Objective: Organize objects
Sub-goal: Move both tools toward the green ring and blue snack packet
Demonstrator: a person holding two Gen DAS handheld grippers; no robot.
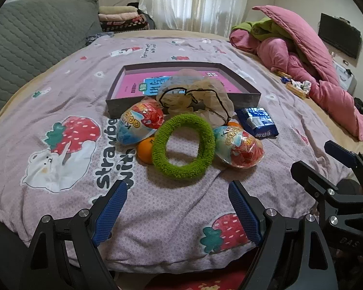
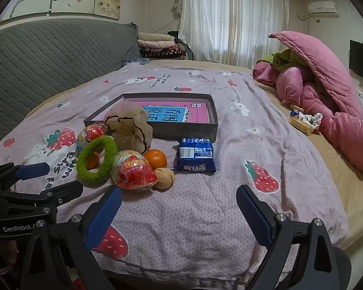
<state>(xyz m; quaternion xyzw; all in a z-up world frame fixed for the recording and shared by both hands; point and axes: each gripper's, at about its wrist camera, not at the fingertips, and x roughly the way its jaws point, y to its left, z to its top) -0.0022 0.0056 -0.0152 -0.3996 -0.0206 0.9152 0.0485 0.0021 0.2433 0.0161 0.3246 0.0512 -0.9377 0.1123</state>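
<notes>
The green ring is propped tilted on the bed among two toy eggs and oranges, before the box. Both the left gripper and right gripper are held wide and empty, short of the pile.

The bedspread is soft matt printed cloth. At frame centre the green ring looks fuzzy — like terry — while the egg-shaped toys wear glossy, crinkled plastic film. The blue packet is shiny foil; the walnut — rough, matt shell. Gripper pads show knurled blue rubber.
</notes>
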